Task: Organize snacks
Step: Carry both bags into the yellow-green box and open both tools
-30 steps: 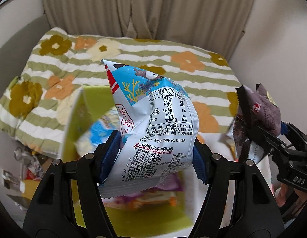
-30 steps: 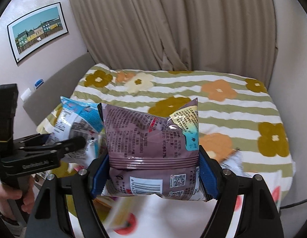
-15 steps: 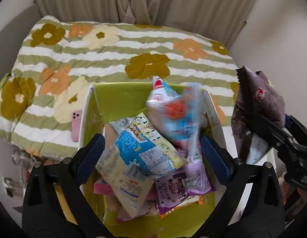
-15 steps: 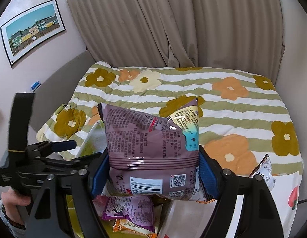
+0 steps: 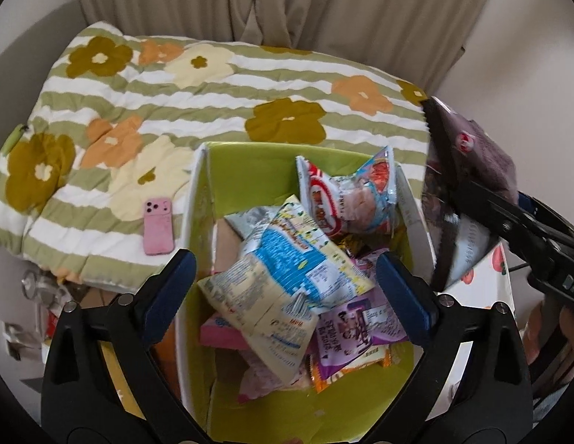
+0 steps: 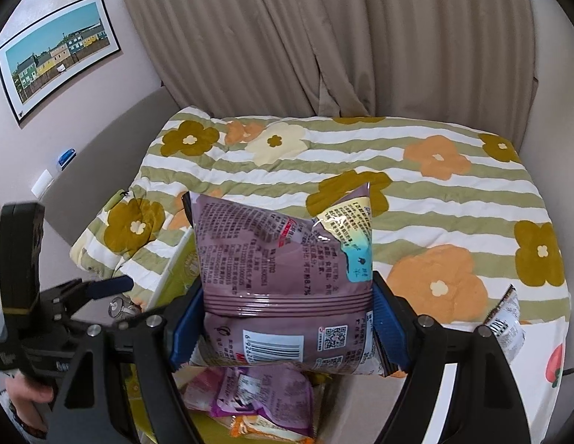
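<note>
My left fingers (image 5: 285, 290) stand wide apart with nothing between the blue pads; they hang directly above the green box (image 5: 250, 170). My right fingers (image 6: 287, 323) are easing apart, and the purple snack bag (image 6: 283, 259) is between them, its side edges at both blue pads, standing upright with the barcode low and the printed back facing the camera. Whether the pads press it firmly I cannot tell for certain, but the bag sits clear of anything beneath it.

Inside the green box, a blue-and-yellow packet (image 5: 287, 277) lies on top at the centre. A red-and-white packet (image 5: 346, 199) leans against the far right wall of the box. A purple packet (image 5: 357, 329) and an orange one (image 5: 346, 368) lie toward the near right corner; a pink item (image 5: 220, 335) shows at the near left.

In the left wrist view the right fingers and the purple snack bag (image 5: 468, 192) stand just right of the box, above its right wall. A pink phone (image 5: 159, 225) lies on the flowered bedspread (image 5: 213, 85) just left of the box. A small silver-and-black packet (image 6: 505, 320) lies well to the right of the box, at the bedspread's near edge. Beyond the box: beige curtains (image 6: 324, 37). A framed picture (image 6: 57, 51) hangs on the wall to the far left.
</note>
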A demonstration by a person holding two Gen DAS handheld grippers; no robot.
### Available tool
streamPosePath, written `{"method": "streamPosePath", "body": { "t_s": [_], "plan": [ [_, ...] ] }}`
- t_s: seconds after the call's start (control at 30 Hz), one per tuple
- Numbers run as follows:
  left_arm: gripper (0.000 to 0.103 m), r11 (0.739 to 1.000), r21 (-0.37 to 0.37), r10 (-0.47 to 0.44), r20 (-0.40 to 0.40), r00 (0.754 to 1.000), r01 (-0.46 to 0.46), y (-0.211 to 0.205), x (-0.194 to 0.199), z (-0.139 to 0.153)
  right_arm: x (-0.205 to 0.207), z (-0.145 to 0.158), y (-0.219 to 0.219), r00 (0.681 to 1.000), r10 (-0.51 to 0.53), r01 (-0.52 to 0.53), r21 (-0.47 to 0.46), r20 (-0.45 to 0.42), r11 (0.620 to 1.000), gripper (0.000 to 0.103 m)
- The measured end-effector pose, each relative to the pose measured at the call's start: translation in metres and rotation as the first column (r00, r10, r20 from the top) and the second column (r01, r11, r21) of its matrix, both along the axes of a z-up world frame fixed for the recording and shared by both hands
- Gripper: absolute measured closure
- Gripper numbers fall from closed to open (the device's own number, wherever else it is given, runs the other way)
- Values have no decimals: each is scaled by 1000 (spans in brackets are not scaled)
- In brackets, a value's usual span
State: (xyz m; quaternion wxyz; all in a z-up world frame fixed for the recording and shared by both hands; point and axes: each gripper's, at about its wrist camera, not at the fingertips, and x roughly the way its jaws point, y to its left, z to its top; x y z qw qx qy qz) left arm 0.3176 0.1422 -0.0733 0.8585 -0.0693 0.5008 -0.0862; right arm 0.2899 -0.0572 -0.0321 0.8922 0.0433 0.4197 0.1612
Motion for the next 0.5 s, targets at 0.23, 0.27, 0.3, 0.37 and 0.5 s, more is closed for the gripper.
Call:
{"method": "streamPosePath", "body": {
  "t_s": [0.23,0.27,0.3,0.37,0.5],
  "plan": [
    [6,999,9,51,2,999,-51,24,-17,-1,-2,-16,19,1000,17,-18,-17,-26,1000,0],
    [6,998,10,57,0,998,-57,27,-19,-1,-6,-16,19,1000,20,-20,-7,-16,1000,0],
    [6,998,7,64,-2,998,-64,31,-22,-2,-9,-16,18,1000,22,-22,-1,-9,1000,0],
    [6,997,-1,75,-6,997,-75,35,-27,-3,-19,-15,17,1000,14,-14,-7,6,1000,0],
    [6,997,-15,82,-7,997,-82,36,-36,-2,-33,-14,11,1000,-4,4,-13,9,1000,0]
  ]
}}
